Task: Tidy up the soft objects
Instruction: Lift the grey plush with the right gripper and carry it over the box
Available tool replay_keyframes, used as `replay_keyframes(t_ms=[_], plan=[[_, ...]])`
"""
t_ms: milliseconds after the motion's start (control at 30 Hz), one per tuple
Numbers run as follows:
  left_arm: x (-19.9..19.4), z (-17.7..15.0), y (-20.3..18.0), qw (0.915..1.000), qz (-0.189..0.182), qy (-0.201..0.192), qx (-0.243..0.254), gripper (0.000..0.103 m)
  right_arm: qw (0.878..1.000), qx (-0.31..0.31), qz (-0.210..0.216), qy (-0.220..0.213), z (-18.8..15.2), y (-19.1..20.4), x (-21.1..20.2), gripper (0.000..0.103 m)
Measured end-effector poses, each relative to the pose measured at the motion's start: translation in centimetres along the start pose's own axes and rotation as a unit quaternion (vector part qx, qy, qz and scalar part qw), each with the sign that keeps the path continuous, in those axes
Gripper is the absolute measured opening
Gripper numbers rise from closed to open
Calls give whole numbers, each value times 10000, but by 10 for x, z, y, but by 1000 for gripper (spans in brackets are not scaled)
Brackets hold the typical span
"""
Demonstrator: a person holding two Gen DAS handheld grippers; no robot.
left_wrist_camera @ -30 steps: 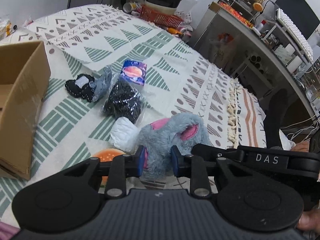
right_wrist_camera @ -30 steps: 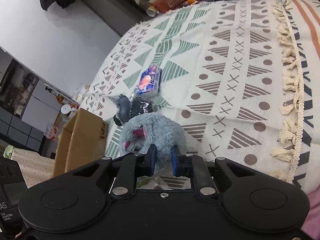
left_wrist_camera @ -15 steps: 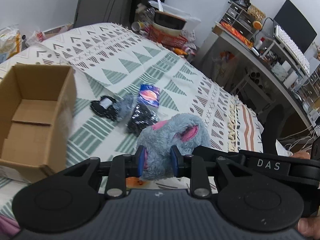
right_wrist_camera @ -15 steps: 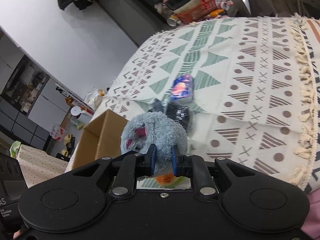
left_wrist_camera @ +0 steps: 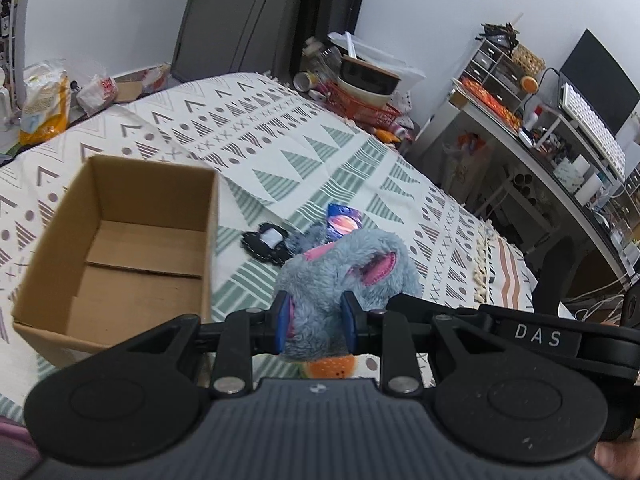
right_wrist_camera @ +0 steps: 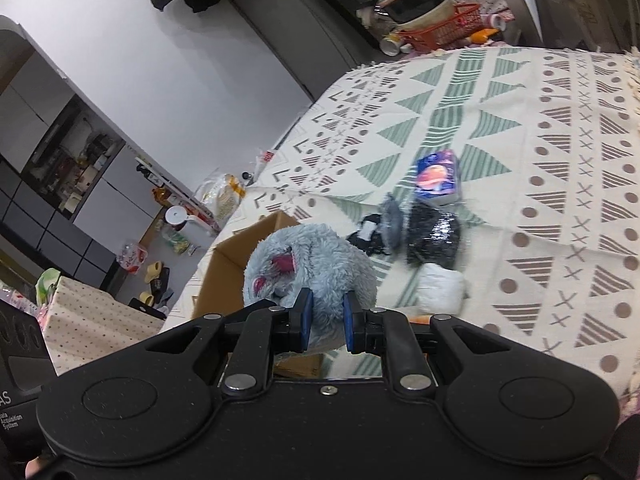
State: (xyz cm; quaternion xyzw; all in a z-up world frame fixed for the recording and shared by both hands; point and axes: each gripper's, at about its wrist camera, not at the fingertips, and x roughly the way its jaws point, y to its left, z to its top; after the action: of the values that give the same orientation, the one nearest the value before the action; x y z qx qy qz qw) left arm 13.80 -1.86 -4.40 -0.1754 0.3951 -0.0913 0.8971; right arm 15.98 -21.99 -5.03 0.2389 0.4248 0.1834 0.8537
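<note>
I have both grippers clamped on the grey plush toy (left_wrist_camera: 340, 276): the left gripper (left_wrist_camera: 315, 322) pinches one end between its blue pads, the right gripper (right_wrist_camera: 325, 322) pinches the other. The toy hangs above the patterned blanket (left_wrist_camera: 280, 152), just right of the open cardboard box (left_wrist_camera: 120, 248). Beyond the box's right wall lie 1 black pouch (left_wrist_camera: 266, 242) and 1 blue packet (left_wrist_camera: 344, 226); a black bag (right_wrist_camera: 434, 238) and white bundle (right_wrist_camera: 440, 286) rest nearby.
</note>
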Motion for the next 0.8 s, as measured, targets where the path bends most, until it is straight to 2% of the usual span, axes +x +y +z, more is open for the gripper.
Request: replay_keyframes(t_ms=[667,800], plan=[[-33,21,63,9986,301,-204,-394,26,9990,-119,382,174,-3,62,38,17],[-37,23,76,9974,420,-238,-543,26,9988,-148,423,217,-6,74,48,20]])
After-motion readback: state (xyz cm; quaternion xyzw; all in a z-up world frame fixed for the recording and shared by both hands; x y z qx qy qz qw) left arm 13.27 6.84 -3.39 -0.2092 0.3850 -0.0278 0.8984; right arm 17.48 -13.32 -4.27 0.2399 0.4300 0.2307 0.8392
